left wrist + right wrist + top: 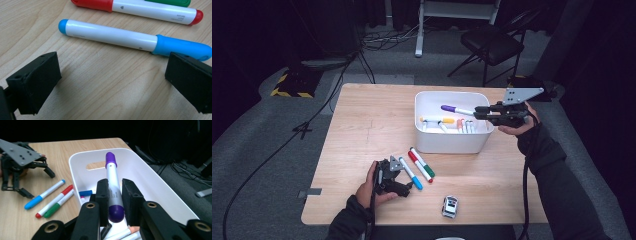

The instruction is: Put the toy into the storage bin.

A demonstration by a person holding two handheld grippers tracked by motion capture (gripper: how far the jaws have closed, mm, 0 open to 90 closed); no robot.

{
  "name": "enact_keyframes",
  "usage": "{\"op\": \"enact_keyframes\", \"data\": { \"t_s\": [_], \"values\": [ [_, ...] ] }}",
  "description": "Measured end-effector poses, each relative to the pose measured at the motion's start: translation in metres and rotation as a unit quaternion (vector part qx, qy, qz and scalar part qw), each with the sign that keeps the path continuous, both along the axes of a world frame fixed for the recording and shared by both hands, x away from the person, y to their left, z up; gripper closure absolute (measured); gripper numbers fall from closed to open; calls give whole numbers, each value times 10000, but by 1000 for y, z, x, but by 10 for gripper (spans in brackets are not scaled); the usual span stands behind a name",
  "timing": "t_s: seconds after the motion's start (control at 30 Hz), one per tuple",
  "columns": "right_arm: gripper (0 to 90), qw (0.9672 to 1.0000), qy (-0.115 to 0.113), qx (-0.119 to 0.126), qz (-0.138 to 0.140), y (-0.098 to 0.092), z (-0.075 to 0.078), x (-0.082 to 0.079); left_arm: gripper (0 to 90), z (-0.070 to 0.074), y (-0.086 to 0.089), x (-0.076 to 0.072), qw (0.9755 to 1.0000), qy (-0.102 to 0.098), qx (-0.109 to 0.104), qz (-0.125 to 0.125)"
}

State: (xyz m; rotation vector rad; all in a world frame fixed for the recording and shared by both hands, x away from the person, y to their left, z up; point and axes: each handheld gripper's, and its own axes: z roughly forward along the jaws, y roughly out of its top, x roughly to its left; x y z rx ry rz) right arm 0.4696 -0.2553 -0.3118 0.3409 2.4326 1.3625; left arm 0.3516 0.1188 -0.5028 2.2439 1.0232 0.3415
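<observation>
My right gripper (479,112) is shut on a purple marker (455,109), holding it level above the white bin (451,145). In the right gripper view the purple marker (113,187) is pinched between the pads (103,192) and points out over the white bin (150,177). Several markers (447,123) lie inside the bin. On the table lie a blue marker (410,172), a red marker (419,165) and a green marker (422,162). My left gripper (404,186) rests open on the table beside the blue marker (130,40), nothing between its fingers (35,82).
A small toy car (450,206) sits near the table's front edge. The wooden table (362,130) has bare surface at its left and back. A black chair (492,45) and cables stand on the floor beyond the table.
</observation>
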Motion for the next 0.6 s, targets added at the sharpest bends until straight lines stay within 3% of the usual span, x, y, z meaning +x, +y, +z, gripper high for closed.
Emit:
{"op": "enact_keyframes", "data": {
  "t_s": [0.37,0.47,0.6],
  "values": [
    [766,9984,281,-414,-280,15,-18,32,3,0,0,0,10000,1,-1,-1],
    [766,9976,370,-494,-302,17,-23,36,3,0,0,0,10000,1,0,0],
    [766,9955,449,-775,-311,23,-30,40,4,0,0,0,10000,4,-2,-2]
  ]
}}
